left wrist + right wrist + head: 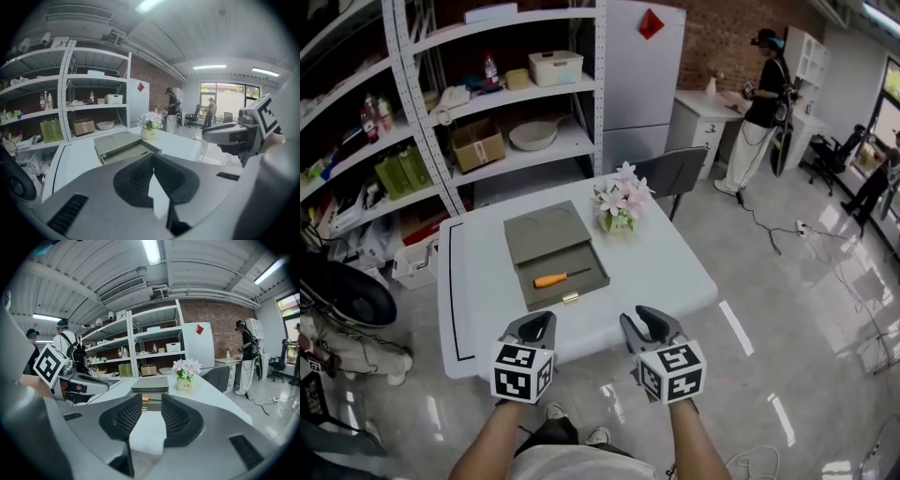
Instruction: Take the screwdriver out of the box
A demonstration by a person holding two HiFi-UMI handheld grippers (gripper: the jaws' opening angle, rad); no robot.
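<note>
So the screwdriver (pixel 561 277) lies crosswise in the box (pixel 572 258), straight ahead of the right gripper (pixel 639 319), jaws spread, empty; left gripper (pixel 539 321) pressed together.

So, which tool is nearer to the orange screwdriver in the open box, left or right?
Left, by a little. The left tool hangs at the table's near edge, almost straight before the screwdriver; the right tool is at the same edge but further off to the side.
</note>
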